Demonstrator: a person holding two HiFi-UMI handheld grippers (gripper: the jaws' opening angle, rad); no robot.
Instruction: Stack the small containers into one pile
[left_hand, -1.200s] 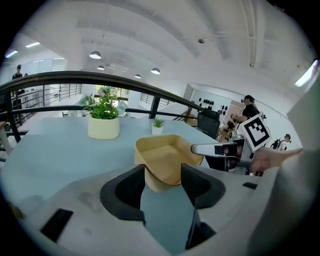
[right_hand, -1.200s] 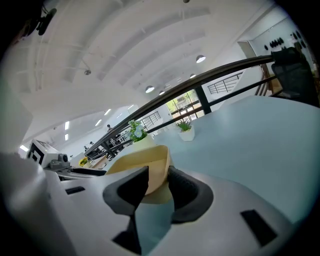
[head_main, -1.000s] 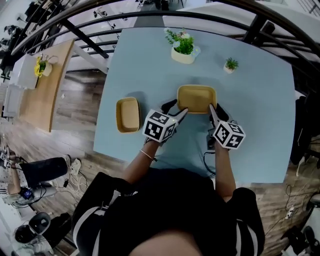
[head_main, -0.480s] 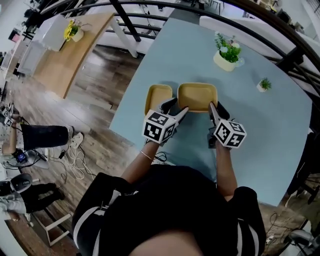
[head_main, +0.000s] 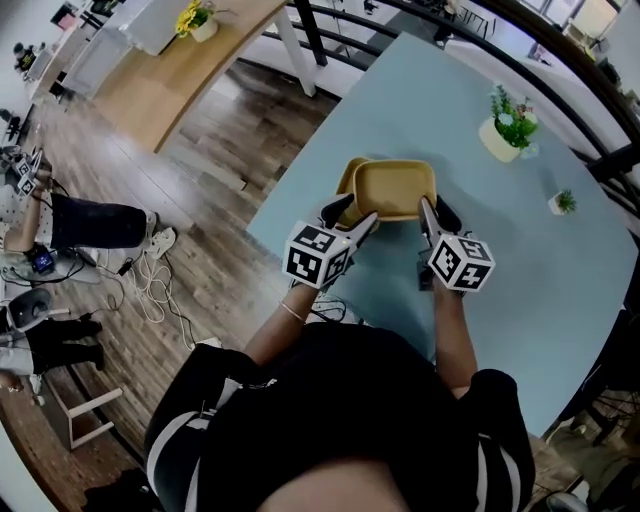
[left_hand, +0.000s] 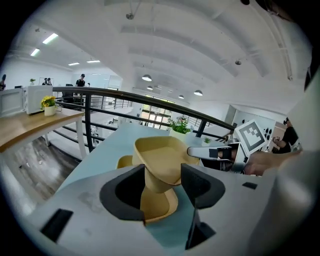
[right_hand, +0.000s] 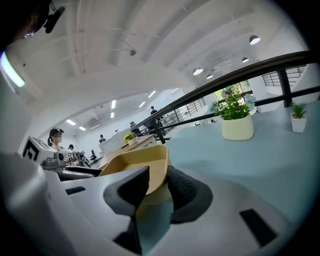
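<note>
- A brown wood-plank floor (head_main: 200, 190) lies far out at 9 o'clock, past the table's edge. A light wooden counter (head_main: 190, 55) stands toward 10 o'clock, with a pot of yellow flowers (head_main: 195, 17) on it.
- The pale blue tabletop (head_main: 520, 260) runs from the middle of the head view out toward 3 o'clock.
- A second yellow plastic container (head_main: 349, 178) rests on the tabletop near its 9 o'clock edge. In the head view only a strip of it shows; the rest is covered from above.
- The left tool (head_main: 352, 215) is clamped on the raised container's near-left corner, at about its 7 o'clock. In the left gripper view its two dark pads press that corner's wall from either side.
- The shallow yellow rounded-rectangular plastic container (head_main: 393, 190) is held up off the tabletop, open side up, between the two tools. It hangs over the second yellow plastic container, shifted toward 3 o'clock. Whether the two touch cannot be told.
- The right tool (head_main: 433, 212) is closed on the same container's near-right rim, at about its 5 o'clock. In the right gripper view the thin yellow wall is pinched between its pads.
- A white pot with a green leafy plant (head_main: 507, 130) stands on the tabletop at 1 o'clock from the held container, well apart from it.
- A tiny potted green plant (head_main: 563, 203) stands farther out at 3 o'clock.
</note>
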